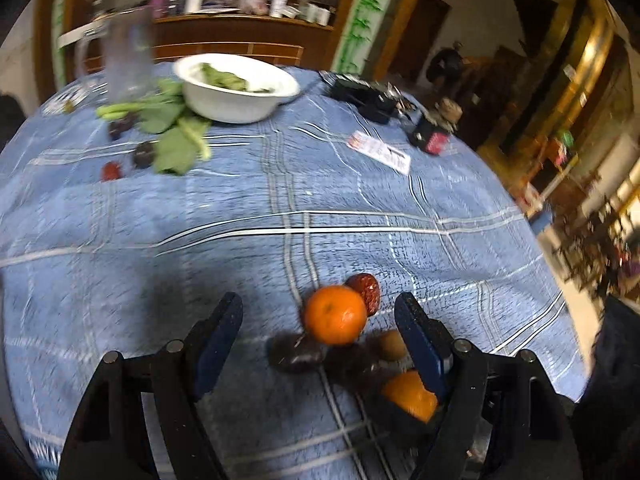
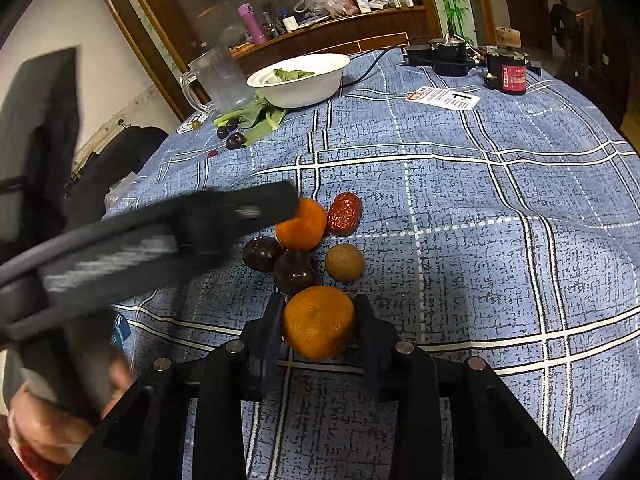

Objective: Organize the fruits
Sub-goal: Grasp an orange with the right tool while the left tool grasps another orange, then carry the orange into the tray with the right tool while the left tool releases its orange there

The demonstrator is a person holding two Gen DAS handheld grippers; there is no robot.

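Note:
A cluster of fruit lies on the blue checked tablecloth [image 2: 480, 200]. My right gripper [image 2: 320, 305] is shut on a mandarin [image 2: 318, 322] at the near end of the cluster. Beyond it lie two dark plums [image 2: 296, 272], a brown round fruit [image 2: 345, 263], a second mandarin [image 2: 302, 224] and a red date [image 2: 345, 214]. My left gripper [image 1: 319, 303] is open and hangs over the cluster, with the second mandarin [image 1: 335, 314] between its fingers but untouched. A blurred finger [image 2: 256, 208] of it reaches in from the left in the right wrist view.
At the far side stand a white bowl [image 2: 300, 80] with greens, a clear pitcher [image 2: 220, 76], loose leaves [image 2: 260, 116] and dark grapes [image 2: 236, 140]. A printed card [image 2: 442, 98], black devices [image 2: 448, 56] and a dark jar [image 2: 508, 72] sit far right. A hand [image 2: 48, 420] shows lower left.

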